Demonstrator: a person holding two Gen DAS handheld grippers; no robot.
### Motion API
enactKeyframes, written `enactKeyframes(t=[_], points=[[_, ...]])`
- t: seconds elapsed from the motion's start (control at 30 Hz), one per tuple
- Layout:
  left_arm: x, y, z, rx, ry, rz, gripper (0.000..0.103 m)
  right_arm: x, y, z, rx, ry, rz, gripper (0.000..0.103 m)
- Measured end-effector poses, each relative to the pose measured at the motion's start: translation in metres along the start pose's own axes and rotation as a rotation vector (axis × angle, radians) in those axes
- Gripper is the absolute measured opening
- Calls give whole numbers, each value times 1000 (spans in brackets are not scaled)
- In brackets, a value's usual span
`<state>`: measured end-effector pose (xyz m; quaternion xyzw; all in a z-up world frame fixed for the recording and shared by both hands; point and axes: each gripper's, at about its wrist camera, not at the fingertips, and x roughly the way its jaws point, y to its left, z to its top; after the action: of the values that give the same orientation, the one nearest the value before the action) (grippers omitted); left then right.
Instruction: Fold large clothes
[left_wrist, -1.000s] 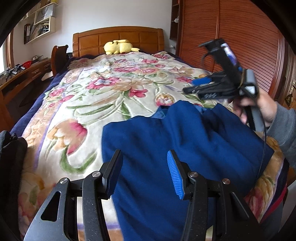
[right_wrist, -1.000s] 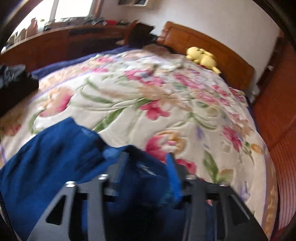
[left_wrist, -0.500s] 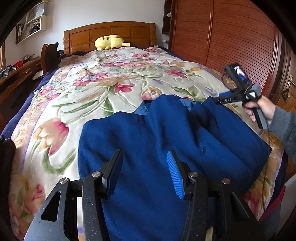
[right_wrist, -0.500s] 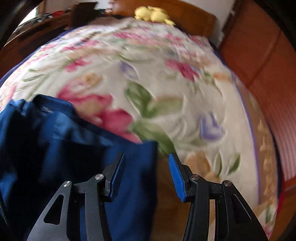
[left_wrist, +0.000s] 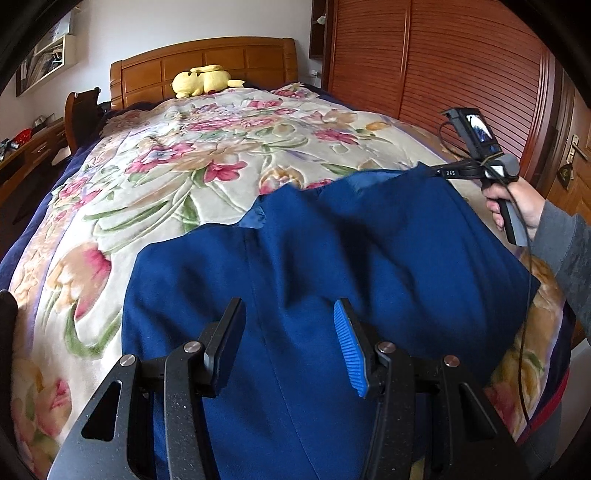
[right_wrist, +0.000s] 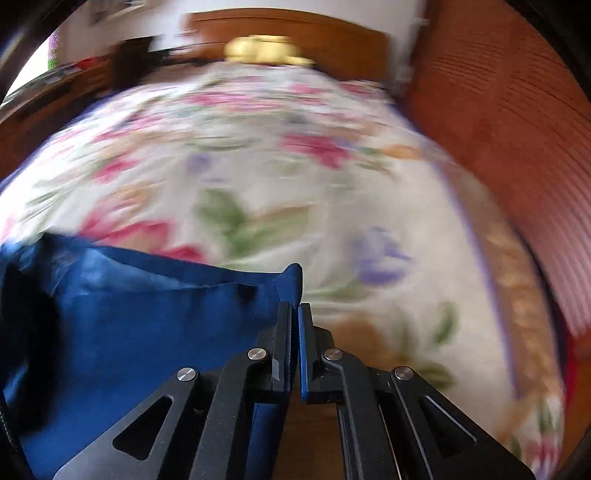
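Corner-grasp step under way: right gripper (right_wrist: 294, 314) fingers just closed, pinching blue garment (left_wrist: 332, 277) corner; left gripper (left_wrist: 290, 332) open above cloth. Next: secure opposite corner.

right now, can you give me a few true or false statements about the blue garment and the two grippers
1. The right gripper has its jaws shut on a corner of the blue garment. True.
2. The left gripper is clamped on the garment. False: its jaws stand open above the cloth.
3. The garment lies on the floral blanket. True.
4. The yellow plush toy sits on the garment. False: it lies far off by the headboard.
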<state>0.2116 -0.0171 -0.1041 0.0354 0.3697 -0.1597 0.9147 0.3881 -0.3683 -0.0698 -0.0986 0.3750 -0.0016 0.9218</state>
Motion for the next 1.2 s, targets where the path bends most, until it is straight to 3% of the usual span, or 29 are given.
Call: enactKeyframes(t=[0.13, 0.2, 0.3, 0.37, 0.77, 1.0, 1.2], points=[[-3, 0, -1, 3, -3, 2, 51, 21, -9, -8, 7, 111, 5, 3], [-5, 1, -1, 0, -6, 4, 51, 16, -9, -8, 5, 110, -14, 9], [-8, 5, -3, -6, -9, 11, 51, 1, -4, -4, -5, 82, -41, 27], [-10, 7, -3, -9, -16, 11, 51, -15, 12, -1, -5, 50, 4, 35], [-17, 16, -6, -19, -26, 30, 51, -91, 116, -31, -218, -10, 306, 36], [-24, 32, -9, -40, -37, 64, 51, -83, 170, -22, -266, -1, 446, 36], [-33, 56, -16, -77, -43, 97, 51, -53, 210, -11, -323, 35, 555, 36]])
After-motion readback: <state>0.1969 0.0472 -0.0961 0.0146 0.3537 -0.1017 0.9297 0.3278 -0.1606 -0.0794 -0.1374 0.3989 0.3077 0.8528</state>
